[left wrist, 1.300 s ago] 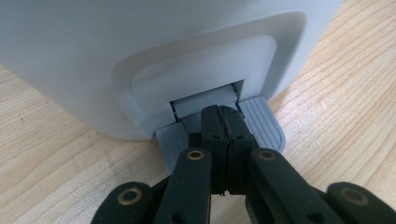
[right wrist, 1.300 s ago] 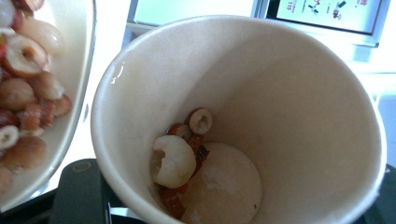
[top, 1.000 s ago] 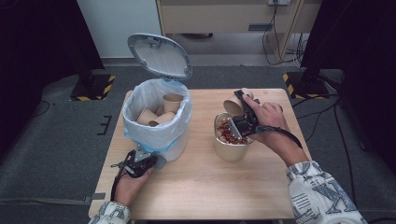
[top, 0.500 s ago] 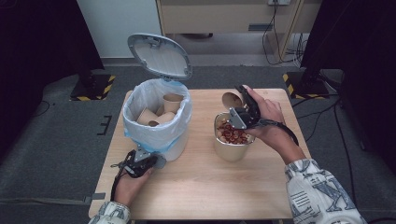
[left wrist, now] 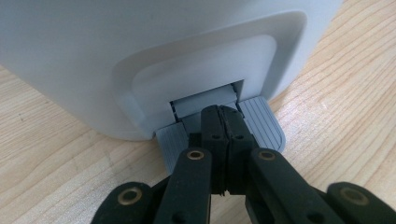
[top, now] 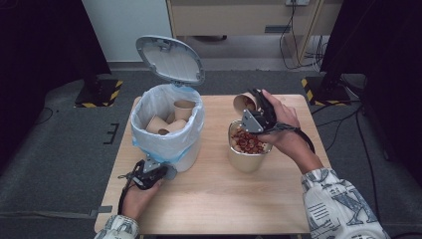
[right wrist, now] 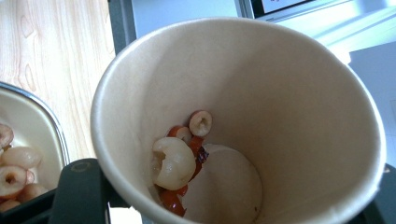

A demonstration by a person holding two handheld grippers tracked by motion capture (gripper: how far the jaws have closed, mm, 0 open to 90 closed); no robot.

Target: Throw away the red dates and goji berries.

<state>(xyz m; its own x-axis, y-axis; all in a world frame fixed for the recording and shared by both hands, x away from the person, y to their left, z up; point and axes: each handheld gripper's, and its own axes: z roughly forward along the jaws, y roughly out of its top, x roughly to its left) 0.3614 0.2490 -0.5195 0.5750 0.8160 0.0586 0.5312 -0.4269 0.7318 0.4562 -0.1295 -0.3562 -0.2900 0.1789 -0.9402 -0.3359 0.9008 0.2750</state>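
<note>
Work in hand: emptying dried fruit from a paper cup (top: 245, 102) into the metal bowl (top: 247, 160), cup then bound for the bin (top: 166, 132).
Right gripper (top: 255, 113): jaws clamped on the cup, tilted above the bowl's far rim.
Cup contents: a few fruit pieces (right wrist: 180, 161) left inside.
Left gripper (left wrist: 223, 122): jaws together, pressing the bin pedal (left wrist: 262, 125); lid (top: 170, 59) stands up.
Bin: several used cups (top: 167, 124) inside.
Left to do: tip the remainder, drop the cup.

Wooden table (top: 214, 199), grey carpet floor (top: 59, 164), beige cabinet (top: 239, 17), black-yellow striped floor markers (top: 102, 94), hanging cables (top: 293, 35)
</note>
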